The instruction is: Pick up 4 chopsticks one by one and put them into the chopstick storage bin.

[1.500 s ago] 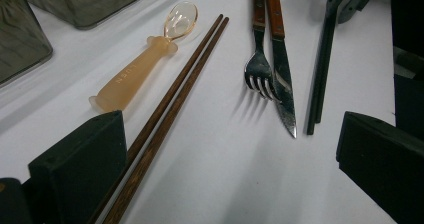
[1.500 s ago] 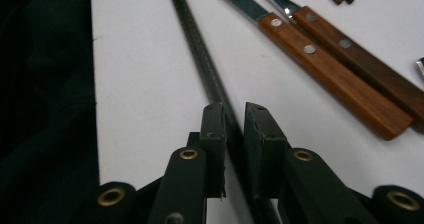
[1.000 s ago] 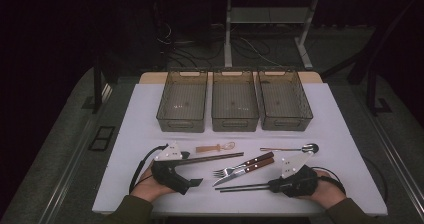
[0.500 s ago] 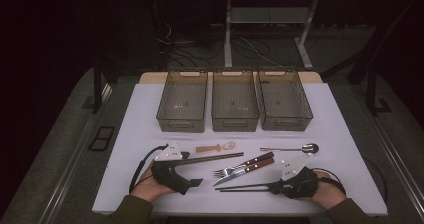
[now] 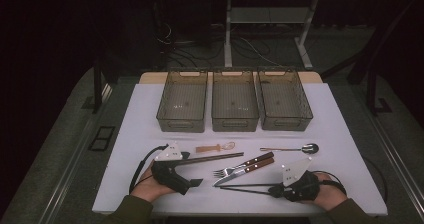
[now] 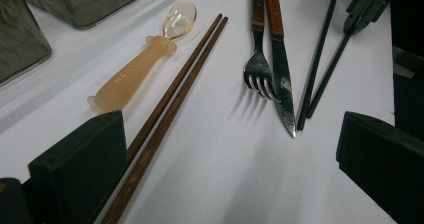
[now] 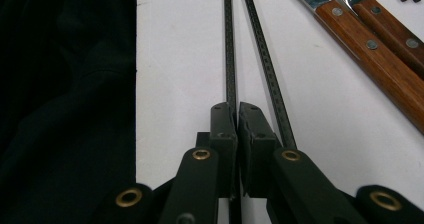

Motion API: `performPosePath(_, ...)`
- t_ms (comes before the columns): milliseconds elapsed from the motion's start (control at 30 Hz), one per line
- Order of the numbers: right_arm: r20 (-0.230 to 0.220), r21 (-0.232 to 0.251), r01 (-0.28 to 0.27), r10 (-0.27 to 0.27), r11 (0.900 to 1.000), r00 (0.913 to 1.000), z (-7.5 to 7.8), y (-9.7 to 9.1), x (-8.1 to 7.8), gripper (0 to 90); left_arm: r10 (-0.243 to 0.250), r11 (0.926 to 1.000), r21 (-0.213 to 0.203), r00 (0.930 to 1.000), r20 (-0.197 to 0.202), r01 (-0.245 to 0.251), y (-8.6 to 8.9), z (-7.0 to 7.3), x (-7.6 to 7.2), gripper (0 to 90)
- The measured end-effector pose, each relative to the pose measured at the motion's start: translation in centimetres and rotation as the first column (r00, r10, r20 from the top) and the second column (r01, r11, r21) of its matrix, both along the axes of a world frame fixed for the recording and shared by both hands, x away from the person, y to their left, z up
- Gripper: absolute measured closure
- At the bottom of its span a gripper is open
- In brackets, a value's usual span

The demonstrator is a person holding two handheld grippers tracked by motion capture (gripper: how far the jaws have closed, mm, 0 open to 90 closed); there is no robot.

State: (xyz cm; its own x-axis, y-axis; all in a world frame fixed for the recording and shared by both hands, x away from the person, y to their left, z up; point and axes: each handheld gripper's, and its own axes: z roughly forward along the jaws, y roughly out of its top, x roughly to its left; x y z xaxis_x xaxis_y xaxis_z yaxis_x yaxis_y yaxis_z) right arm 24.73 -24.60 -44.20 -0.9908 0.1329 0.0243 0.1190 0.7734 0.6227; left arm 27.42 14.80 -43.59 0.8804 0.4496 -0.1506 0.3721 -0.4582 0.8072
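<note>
- Left gripper [image 5: 196, 182], lower left of high view: jaws spread wide, nothing between them, resting on white table [image 5: 140, 134] beside brown chopsticks [image 5: 215, 158].
- Centre: fork [image 5: 240, 167] and knife [image 5: 245, 172] side by side, wooden handles toward upper right.
- Black chopsticks [image 5: 245, 187], lower centre: flat on table, tips pointing left.
- Right gripper [image 7: 236, 115], lower right: jaws just closing, now pinched on one black chopstick; second stick lying just beside.
</note>
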Motion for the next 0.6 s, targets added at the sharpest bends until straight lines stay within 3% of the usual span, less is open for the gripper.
performPosePath(133, -0.029, -0.004, 0.009, -0.01, 0.9999, 0.9995, 0.17, -0.11, 0.0, 85.9, -0.001, 1.0, 0.002, 1.0, 0.001, 0.001, 0.06, 0.02, 0.03, 0.0)
performPosePath(600, -0.044, 0.056, 0.012, -0.01, 0.9983, 0.999, 0.76, -0.62, 0.04, 85.9, -0.002, 1.0, 0.004, 1.0, 0.002, 0.002, 0.09, 0.06, 0.02, 0.0)
